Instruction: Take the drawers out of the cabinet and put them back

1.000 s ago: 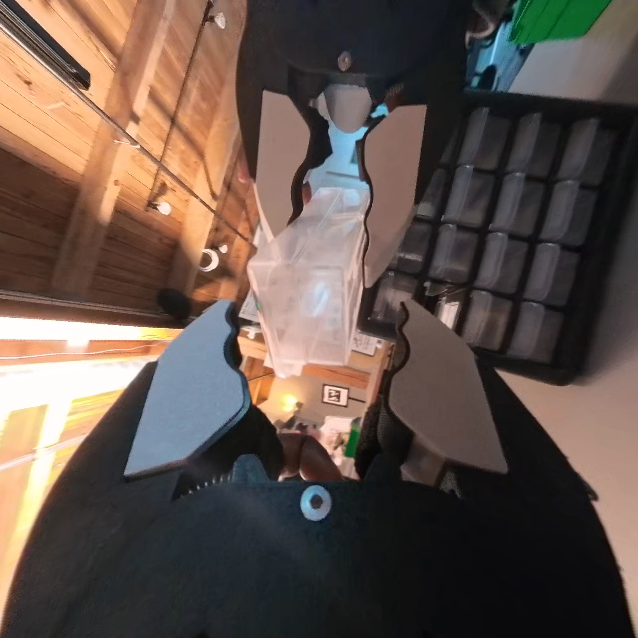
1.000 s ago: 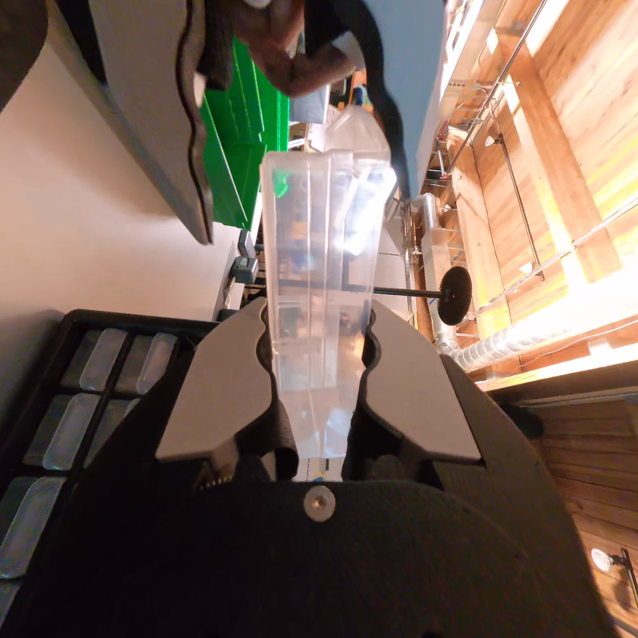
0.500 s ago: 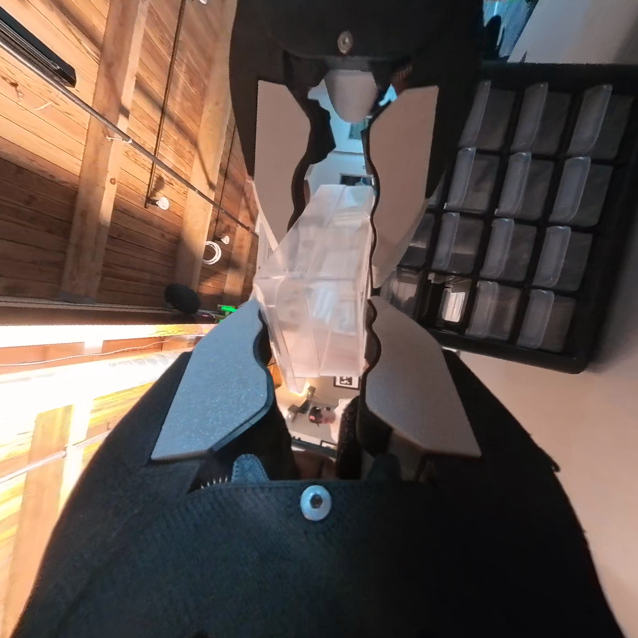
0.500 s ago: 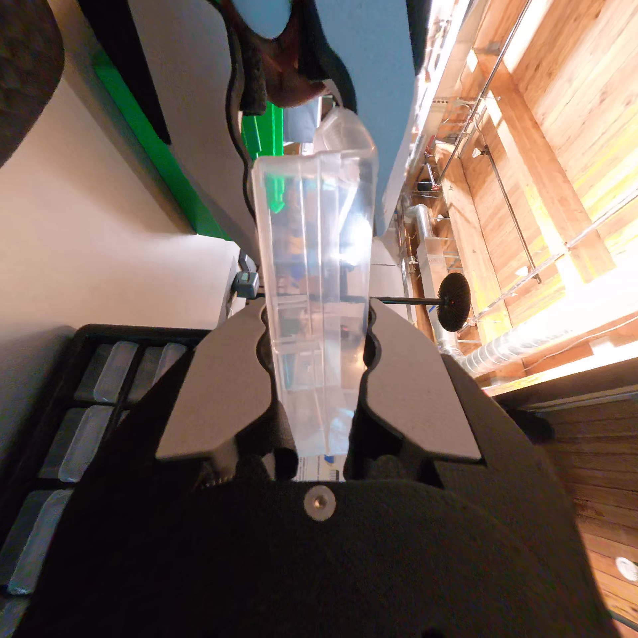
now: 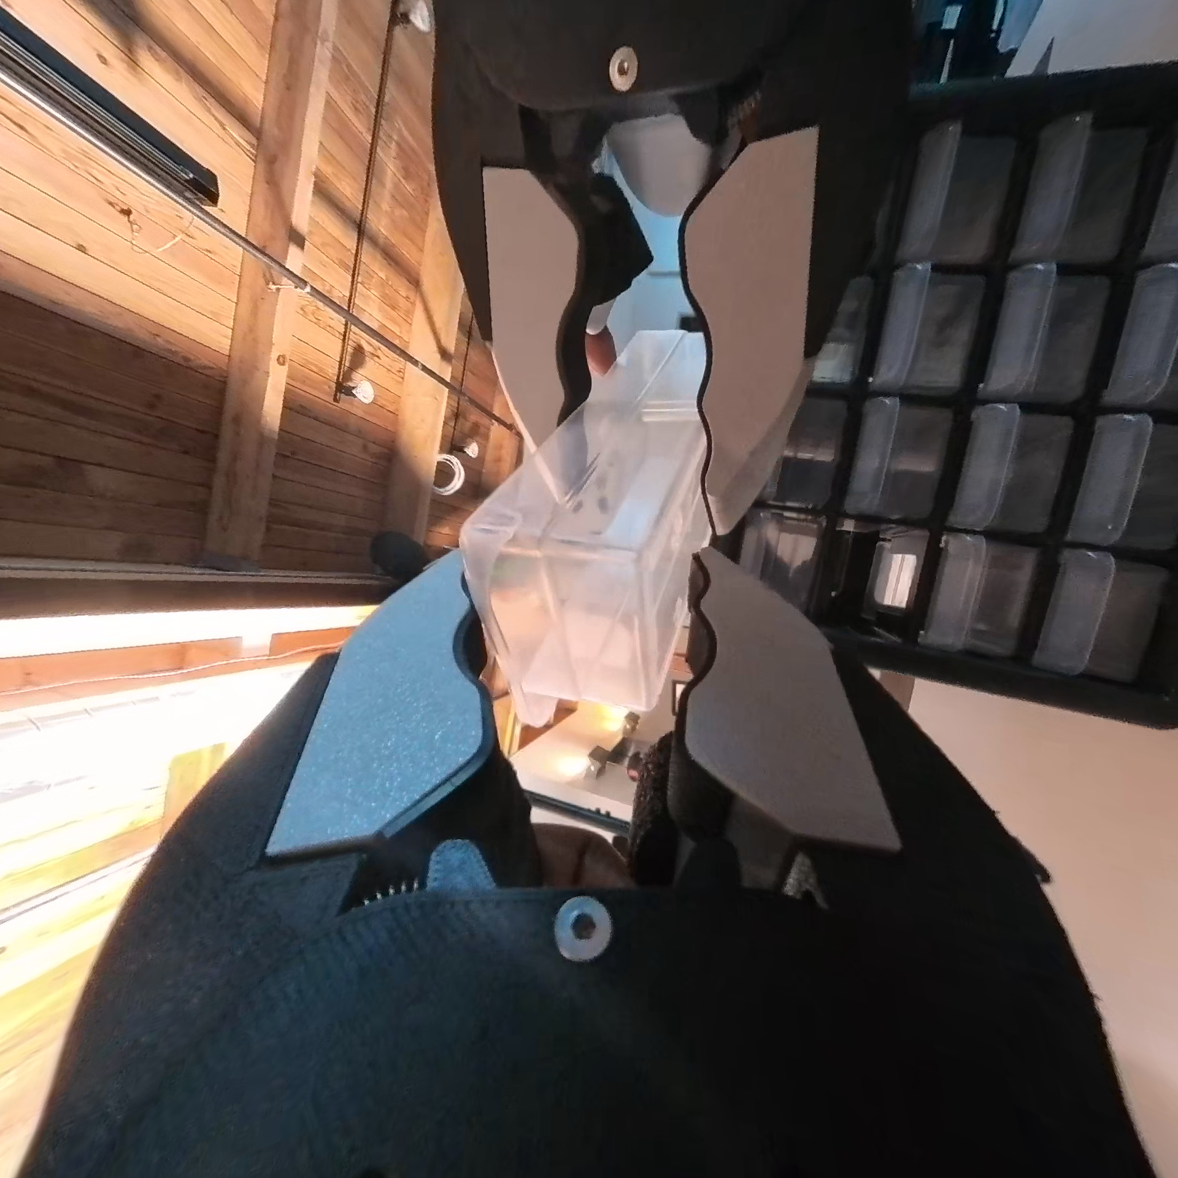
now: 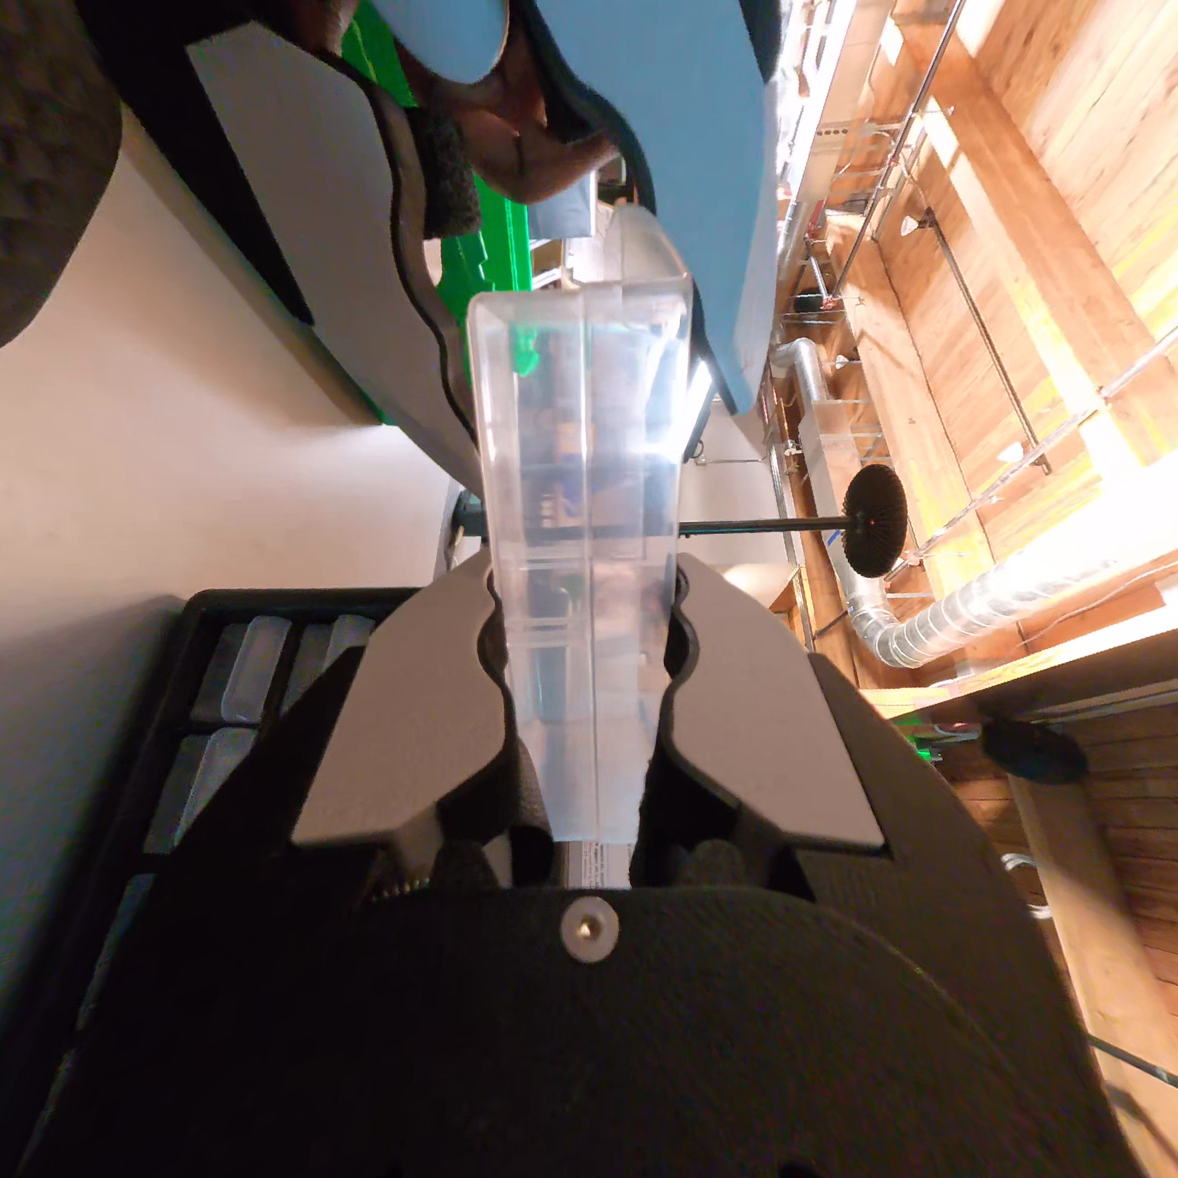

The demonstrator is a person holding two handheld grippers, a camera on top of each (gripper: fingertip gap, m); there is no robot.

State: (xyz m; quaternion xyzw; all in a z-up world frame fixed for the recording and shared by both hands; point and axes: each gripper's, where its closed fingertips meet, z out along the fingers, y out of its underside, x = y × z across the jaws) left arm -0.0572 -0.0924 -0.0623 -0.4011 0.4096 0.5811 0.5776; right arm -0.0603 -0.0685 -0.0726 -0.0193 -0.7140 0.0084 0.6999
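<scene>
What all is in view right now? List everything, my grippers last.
drawer: one, clear plastic, out of the cabinet, between both grippers
cabinet: one, black, many clear drawers, one slot open, on the table
table: one, pale beige
bins: green, behind the table
fan: one, black, on a pole
right gripper: grey fingers, shut on the drawer's end
left gripper: grey fingers, either side of the drawer's other end, grip unclear

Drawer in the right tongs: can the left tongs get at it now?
Probably yes. One end of the drawer lies between the fingers of the left tongs, with nothing in the way; the right tongs grip only the other end. Whether the left fingers press it, I cannot tell.
</scene>
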